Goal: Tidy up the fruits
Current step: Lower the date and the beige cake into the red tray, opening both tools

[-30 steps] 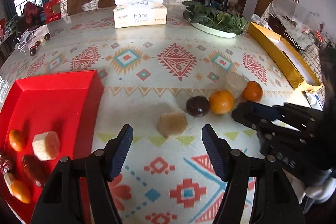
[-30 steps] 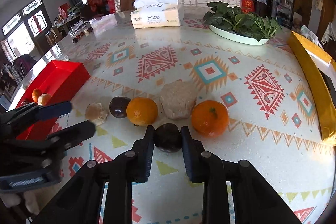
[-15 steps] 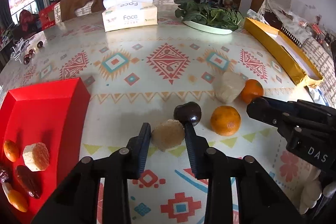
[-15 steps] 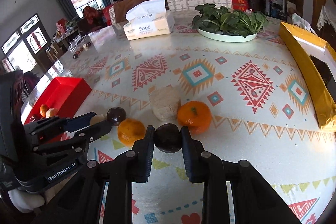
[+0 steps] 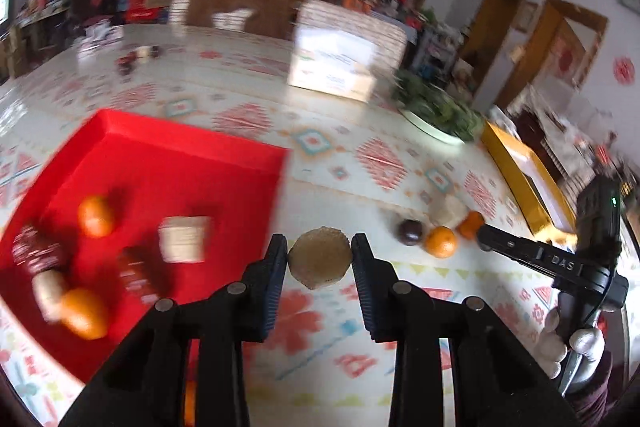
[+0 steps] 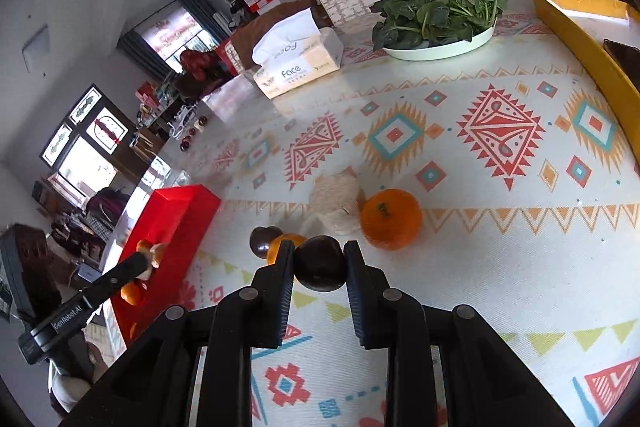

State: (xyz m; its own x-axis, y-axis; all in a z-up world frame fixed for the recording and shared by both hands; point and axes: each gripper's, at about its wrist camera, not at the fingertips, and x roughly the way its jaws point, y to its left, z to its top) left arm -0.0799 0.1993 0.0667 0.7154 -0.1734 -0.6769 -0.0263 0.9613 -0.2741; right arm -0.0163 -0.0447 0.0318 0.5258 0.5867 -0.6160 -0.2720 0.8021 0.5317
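Your left gripper (image 5: 319,259) is clamped on a tan, rough-skinned round fruit (image 5: 320,262), both fingers pressed against its sides, and it hangs over the patterned tablecloth (image 5: 400,163) just beside the right edge of the red tray (image 5: 192,155). The left view is smeared, so the tray's contents read only roughly: a small orange fruit (image 5: 95,216) toward the tray's left side, a pale cut block (image 5: 183,238) near its middle, a second orange piece (image 5: 83,313) by its near edge, and dark reddish pieces (image 5: 34,249) at the left edge that you cannot identify. Your right gripper (image 6: 320,263) is closed on a dark purple-brown round fruit (image 6: 320,262), gripped between both fingers. Just beyond it on the cloth lie another dark fruit (image 6: 263,239) touching a partly hidden orange (image 6: 285,245), a pale rough chunk (image 6: 338,201), and a whole orange (image 6: 391,219) touching that chunk on its right. The tray sits toward the table's left edge in the right view (image 6: 176,211), well apart from this cluster. Toward the far side of the table stand a tissue box (image 6: 298,67) and a plate of leafy greens (image 6: 438,19); a yellow box (image 6: 580,23) lies along the right edge.
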